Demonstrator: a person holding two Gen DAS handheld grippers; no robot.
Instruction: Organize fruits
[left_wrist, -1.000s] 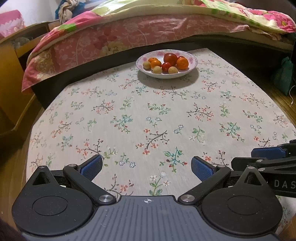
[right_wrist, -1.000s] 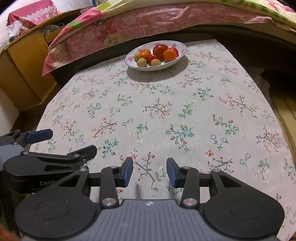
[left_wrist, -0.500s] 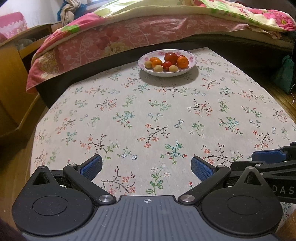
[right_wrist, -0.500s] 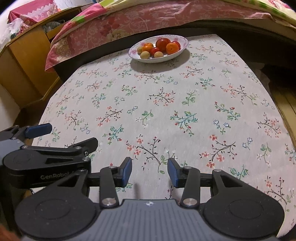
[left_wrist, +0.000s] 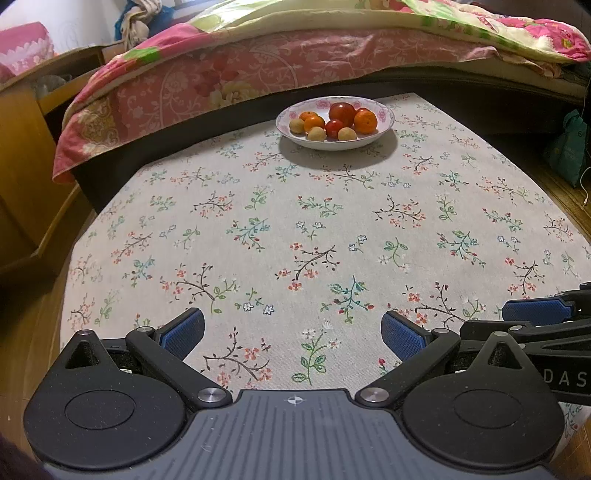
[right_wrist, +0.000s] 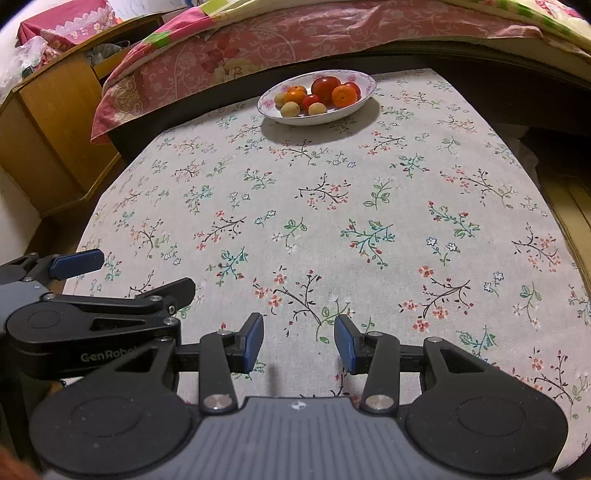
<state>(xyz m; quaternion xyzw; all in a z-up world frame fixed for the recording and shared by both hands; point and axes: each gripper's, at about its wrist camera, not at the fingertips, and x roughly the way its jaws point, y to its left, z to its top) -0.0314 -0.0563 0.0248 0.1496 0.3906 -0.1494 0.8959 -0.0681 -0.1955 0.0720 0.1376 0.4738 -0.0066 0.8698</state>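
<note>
Bare tablecloth (left_wrist: 332, 221) lies open up to the fruit plate (left_wrist: 384, 118); the bed (left_wrist: 295, 62) walls off beyond.

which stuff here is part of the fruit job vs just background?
Job:
- plate holding the fruits
- left gripper, open, empty
- right gripper, open, empty

Background:
- floral tablecloth
- bed quilt
- wooden cabinet

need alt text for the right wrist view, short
A plate of orange, red and tan fruit sits at the far edge of a table under a floral cloth, in front of a bed. In the foreground the right gripper is open and empty, and the left gripper shows at lower left.
</note>
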